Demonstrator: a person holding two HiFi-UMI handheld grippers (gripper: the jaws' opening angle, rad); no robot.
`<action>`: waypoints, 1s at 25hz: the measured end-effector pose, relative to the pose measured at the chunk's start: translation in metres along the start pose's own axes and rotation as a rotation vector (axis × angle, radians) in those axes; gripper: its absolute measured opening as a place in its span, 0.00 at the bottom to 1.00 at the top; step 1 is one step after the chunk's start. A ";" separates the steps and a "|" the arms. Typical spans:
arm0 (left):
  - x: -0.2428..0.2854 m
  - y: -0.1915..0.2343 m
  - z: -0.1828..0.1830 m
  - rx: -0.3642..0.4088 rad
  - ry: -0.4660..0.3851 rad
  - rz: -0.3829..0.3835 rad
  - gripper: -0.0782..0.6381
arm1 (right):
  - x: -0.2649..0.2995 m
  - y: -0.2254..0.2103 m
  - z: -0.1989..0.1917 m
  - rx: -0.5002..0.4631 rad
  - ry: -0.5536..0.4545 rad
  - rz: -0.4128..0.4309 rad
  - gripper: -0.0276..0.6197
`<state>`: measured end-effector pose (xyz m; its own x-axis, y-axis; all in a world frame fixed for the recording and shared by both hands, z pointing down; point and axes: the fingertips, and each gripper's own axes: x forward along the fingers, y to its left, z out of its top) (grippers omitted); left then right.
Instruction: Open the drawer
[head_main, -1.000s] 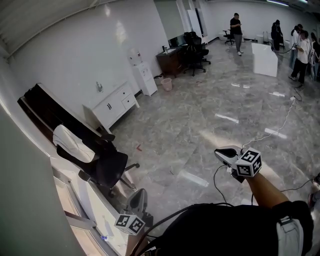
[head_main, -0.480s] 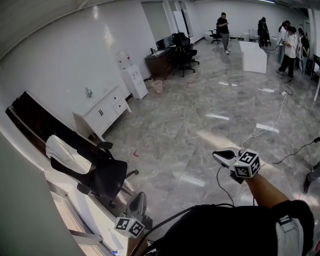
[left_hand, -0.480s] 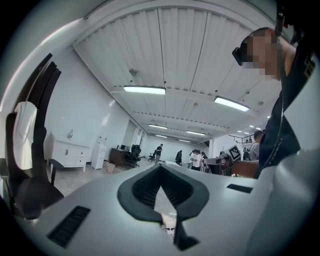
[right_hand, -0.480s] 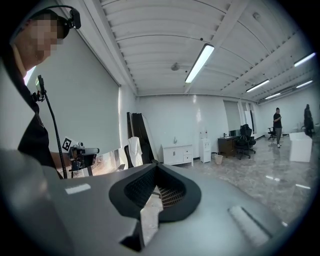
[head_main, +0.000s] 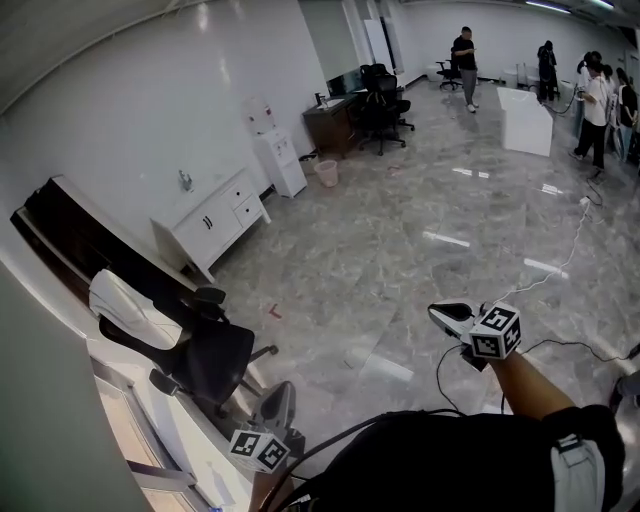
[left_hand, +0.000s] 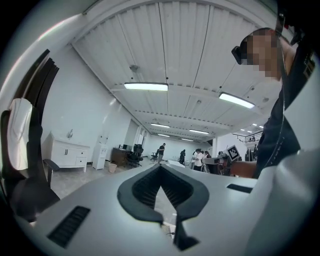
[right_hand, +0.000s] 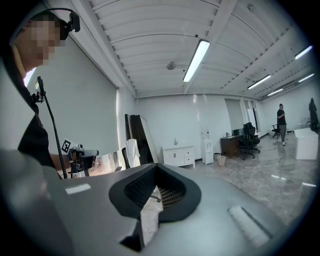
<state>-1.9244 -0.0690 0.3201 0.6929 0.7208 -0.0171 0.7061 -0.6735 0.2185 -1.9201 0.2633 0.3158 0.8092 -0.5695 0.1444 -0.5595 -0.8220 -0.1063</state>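
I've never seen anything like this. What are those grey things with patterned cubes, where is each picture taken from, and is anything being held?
No robot here: a person carries hand-held tongs in each hand; the patterned cubes belong to them. The wide picture comes from a camera on the person's head, looking down at the left tongs and right tongs above a glossy floor. The other two come from cameras riding on each pair, looking along its jaws. Both pairs are shut and empty. A black office chair stands nearby; a white cabinet with drawers sits farther off against the wall.
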 end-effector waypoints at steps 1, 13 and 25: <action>0.013 0.000 0.002 0.001 -0.006 0.012 0.10 | 0.005 -0.016 0.004 0.000 -0.002 0.007 0.04; 0.175 -0.038 0.013 0.017 -0.029 0.080 0.10 | 0.023 -0.181 0.053 -0.039 -0.042 0.119 0.04; 0.275 -0.029 0.003 0.009 0.013 0.009 0.10 | 0.033 -0.266 0.049 -0.011 -0.045 0.057 0.04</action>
<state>-1.7537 0.1481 0.3060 0.6976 0.7165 -0.0028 0.7010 -0.6816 0.2100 -1.7357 0.4631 0.3003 0.7828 -0.6151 0.0942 -0.6070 -0.7881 -0.1019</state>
